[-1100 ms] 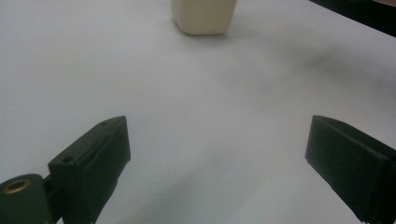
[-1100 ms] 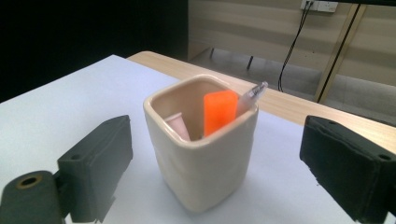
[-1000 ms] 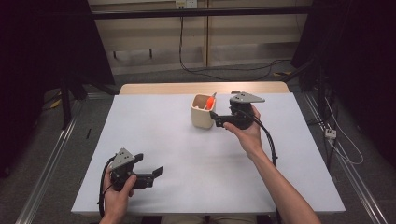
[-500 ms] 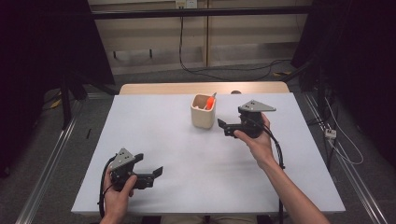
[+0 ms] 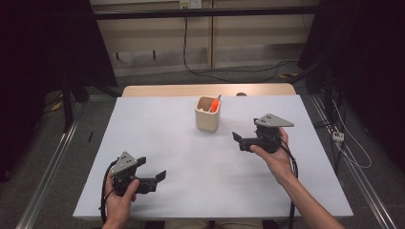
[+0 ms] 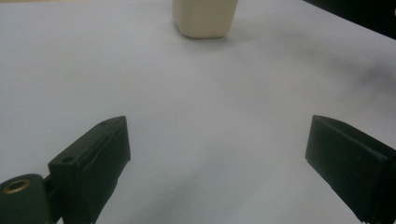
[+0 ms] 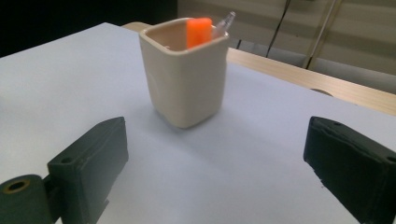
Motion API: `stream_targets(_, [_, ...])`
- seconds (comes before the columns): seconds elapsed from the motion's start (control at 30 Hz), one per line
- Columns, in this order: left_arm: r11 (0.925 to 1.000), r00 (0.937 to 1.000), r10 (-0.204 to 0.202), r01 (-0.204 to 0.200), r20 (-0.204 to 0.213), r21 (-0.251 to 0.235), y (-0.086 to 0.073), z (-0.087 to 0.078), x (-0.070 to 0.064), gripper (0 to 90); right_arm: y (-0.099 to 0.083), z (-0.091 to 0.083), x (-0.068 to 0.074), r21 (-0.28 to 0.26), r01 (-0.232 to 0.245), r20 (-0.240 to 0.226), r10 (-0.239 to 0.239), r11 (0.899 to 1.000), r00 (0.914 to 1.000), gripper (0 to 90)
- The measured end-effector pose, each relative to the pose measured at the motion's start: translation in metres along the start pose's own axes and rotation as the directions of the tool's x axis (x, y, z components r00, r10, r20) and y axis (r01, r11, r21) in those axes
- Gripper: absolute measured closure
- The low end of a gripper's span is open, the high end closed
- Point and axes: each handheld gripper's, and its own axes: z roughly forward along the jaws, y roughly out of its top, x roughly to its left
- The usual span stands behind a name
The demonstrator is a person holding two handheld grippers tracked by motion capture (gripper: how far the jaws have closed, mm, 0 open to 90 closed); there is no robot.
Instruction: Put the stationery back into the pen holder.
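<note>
Table [image 5: 191,143]: broad bare white surface, open to passage on all sides of the cup [image 5: 207,114]. Sole obstacle: cream cup, upright near the far middle, orange-handled item [image 5: 216,103] projecting above its rim. Bare surface between cup and right gripper [image 5: 241,141]; jaws spread wide, nothing between. Left gripper [image 5: 160,177] low at the near left, well apart from the cup, jaws likewise wide over bare table.
</note>
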Motion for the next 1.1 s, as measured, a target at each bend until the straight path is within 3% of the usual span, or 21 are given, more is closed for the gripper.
stream_targets(0.27, [1.0, 1.0, 0.007, -0.007, -0.001, 0.007, 0.0, 0.0, -0.001, 6.6, -0.021, -0.017, -0.008, 0.014, -0.034, 0.021, 0.034, 0.999, 0.9992, 6.6])
stream_targets(0.57, [1.0, 0.9999, 0.006, -0.006, -0.008, 0.007, 0.0, 0.001, -0.001, 6.6, -0.032, -0.039, -0.012, 0.019, -0.021, 0.041, 0.02, 1.0, 0.999, 6.7])
stream_targets(0.9, [0.9999, 0.9998, 0.011, -0.011, -0.015, -0.004, 0.0, -0.001, -0.002, 6.6, -0.048, -0.061, -0.016, 0.017, -0.04, 0.075, 0.039, 0.999, 0.9964, 7.0])
stream_targets(1.1, [1.0, 0.9995, 0.009, -0.009, -0.032, -0.003, -0.001, -0.002, -0.002, 6.6, -0.063, -0.069, -0.018, 0.019, -0.073, 0.096, 0.071, 0.997, 0.9928, 6.9])
